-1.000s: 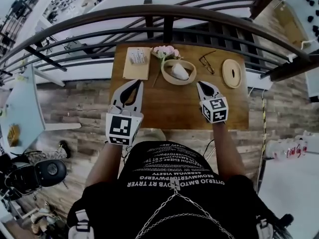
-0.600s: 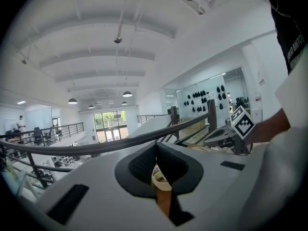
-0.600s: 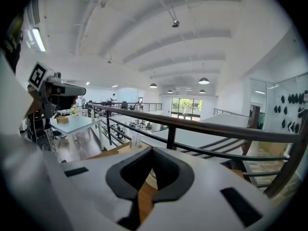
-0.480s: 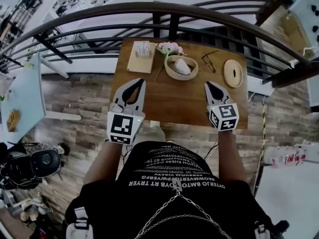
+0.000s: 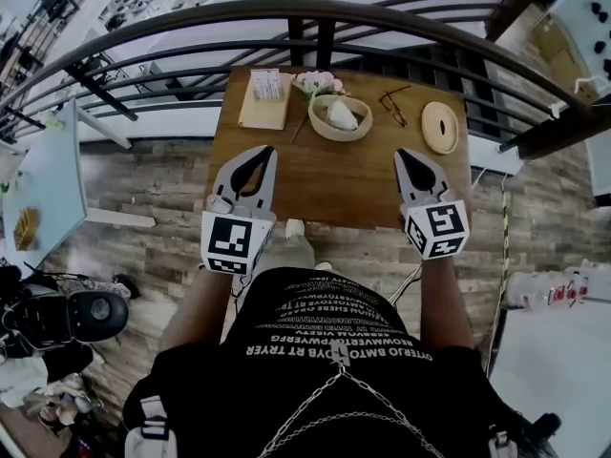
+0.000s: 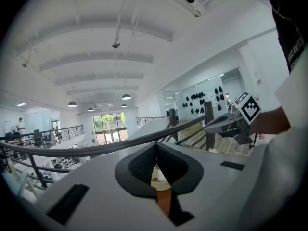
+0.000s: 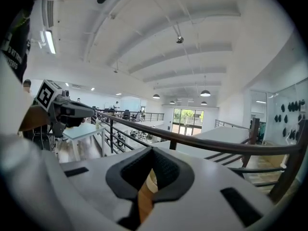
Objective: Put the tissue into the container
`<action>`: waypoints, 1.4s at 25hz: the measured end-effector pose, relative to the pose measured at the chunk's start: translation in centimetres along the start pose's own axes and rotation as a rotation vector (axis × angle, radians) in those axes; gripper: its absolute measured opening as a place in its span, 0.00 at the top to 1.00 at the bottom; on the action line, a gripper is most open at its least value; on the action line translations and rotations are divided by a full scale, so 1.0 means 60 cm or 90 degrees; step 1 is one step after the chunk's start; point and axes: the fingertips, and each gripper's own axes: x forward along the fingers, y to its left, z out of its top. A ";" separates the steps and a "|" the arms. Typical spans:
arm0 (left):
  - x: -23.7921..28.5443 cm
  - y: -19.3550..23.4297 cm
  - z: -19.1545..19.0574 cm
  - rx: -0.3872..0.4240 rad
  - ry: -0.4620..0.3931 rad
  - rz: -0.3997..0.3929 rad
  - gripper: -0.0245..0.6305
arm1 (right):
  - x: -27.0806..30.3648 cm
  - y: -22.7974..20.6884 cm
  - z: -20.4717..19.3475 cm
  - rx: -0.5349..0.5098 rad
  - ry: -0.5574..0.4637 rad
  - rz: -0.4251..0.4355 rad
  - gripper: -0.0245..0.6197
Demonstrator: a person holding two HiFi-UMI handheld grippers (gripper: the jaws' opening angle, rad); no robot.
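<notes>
A white crumpled tissue [image 5: 343, 114] lies inside a round wooden bowl [image 5: 325, 129] at the far middle of the wooden table [image 5: 334, 184]. A flat round wooden lid [image 5: 440, 127] rests to the bowl's right. Over the table's near left, my left gripper [image 5: 264, 151] is shut and holds nothing. My right gripper [image 5: 403, 154] is also shut and empty, over the near right. Both stand well short of the bowl. In the left gripper view the closed jaws [image 6: 155, 145] frame a sliver of table. The right gripper view shows its jaws [image 7: 153, 149] closed too.
Glasses [image 5: 392, 106] lie between the bowl and the lid. Pink flowers [image 5: 319, 82] and a light wooden tray [image 5: 264, 99] with a small item sit at the far left. A dark metal railing [image 5: 315, 41] runs behind the table. Wooden floor surrounds it.
The right gripper has drawn back toward me and to the right, away from the bowl. The left gripper has barely shifted. Both stayed shut.
</notes>
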 end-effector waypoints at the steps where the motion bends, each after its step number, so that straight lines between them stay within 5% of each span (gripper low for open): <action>1: -0.001 -0.005 0.001 0.001 0.000 -0.003 0.93 | -0.008 0.001 0.007 -0.002 -0.006 -0.001 0.94; 15: -0.020 -0.029 0.026 0.004 -0.026 -0.026 0.93 | -0.098 0.026 0.095 -0.029 -0.073 -0.011 0.94; 35: -0.041 -0.037 0.035 0.016 -0.033 -0.019 0.93 | -0.123 0.039 0.104 -0.015 -0.091 -0.008 0.94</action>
